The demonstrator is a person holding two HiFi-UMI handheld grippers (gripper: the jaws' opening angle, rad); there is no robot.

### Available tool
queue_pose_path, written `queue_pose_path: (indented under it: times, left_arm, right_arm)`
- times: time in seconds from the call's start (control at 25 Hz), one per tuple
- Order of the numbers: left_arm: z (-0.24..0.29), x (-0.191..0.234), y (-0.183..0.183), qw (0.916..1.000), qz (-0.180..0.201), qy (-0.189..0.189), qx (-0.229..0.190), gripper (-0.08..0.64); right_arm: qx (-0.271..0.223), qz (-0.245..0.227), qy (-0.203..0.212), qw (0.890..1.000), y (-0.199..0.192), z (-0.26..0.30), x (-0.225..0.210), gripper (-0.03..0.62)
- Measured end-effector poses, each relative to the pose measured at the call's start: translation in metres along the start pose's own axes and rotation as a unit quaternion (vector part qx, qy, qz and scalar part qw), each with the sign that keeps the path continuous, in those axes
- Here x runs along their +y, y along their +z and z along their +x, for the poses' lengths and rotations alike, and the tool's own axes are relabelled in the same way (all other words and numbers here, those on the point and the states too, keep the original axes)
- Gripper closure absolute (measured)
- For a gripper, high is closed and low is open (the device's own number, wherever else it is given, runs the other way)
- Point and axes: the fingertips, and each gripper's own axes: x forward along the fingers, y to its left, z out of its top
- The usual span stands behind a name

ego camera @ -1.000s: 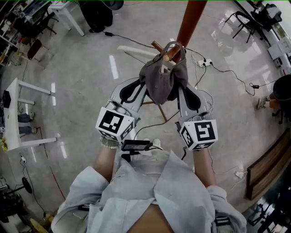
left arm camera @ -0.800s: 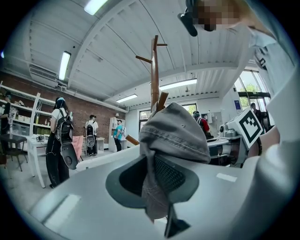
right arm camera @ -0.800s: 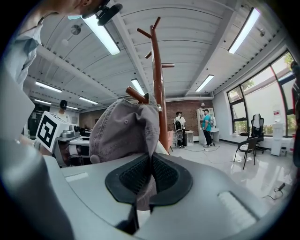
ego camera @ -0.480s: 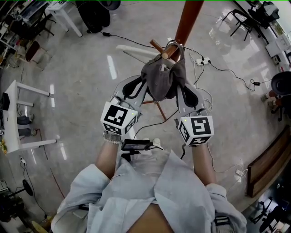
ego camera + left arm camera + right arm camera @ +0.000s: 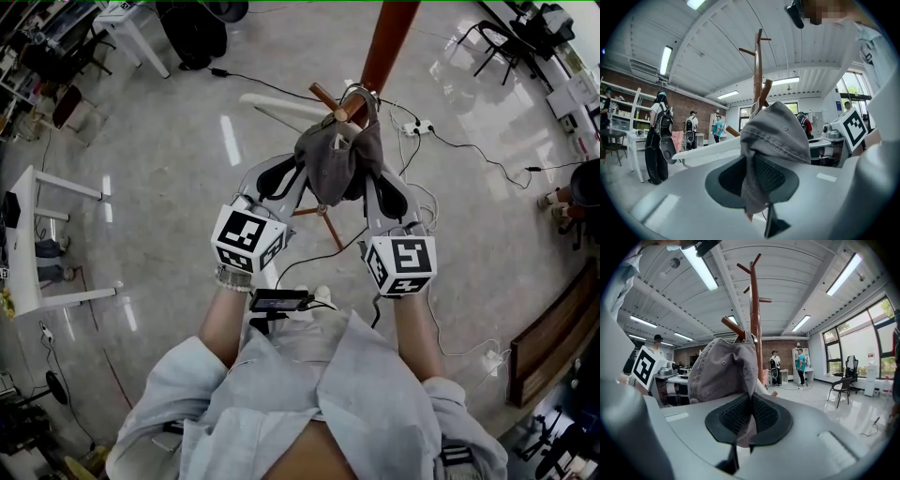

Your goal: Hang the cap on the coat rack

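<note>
Single cap (image 5: 337,164) edged up by peg (image 5: 322,95); left gripper (image 5: 298,178), right gripper (image 5: 375,178) fingers clamp it.

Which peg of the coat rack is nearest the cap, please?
The lowest peg, slanting out just above the cap; the other pegs sit much higher up the coat rack.

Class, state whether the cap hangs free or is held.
Held: left gripper and right gripper both clamp the cap; its strap loops by a peg, hooked or not cannot tell.
</note>
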Motion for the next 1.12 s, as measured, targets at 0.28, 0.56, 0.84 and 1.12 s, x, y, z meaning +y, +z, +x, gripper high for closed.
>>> queue_pose_path:
  times: [0.28, 0.56, 0.84, 1.12]
  left_arm:
    - [-0.003, 0.001, 0.0, 0.9999, -0.01, -0.004, -0.001, 0.502]
    - [-0.008, 0.009, 0.005, 0.9997, -0.023, 0.001, -0.007, 0.5]
    - [-0.014, 0.002, 0.015, 0.9999, -0.007, 0.002, -0.015, 0.5]
    - [-0.033, -0.007, 0.033, 0.9992, 0.017, 0.002, -0.035, 0.5]
  right_arm:
    - [-0.005, 0.002, 0.003, 1.0, 0.001, 0.0, 0.001, 0.575]
    - [-0.007, 0.005, 0.002, 1.0, 0.004, 0.002, 0.003, 0.539]
    - [-0.025, 0.007, -0.01, 1.0, 0.014, -0.005, -0.002, 0.502]
    - [-0.056, -0.006, -0.005, 0.998, 0.032, -0.022, 0.009, 0.502]
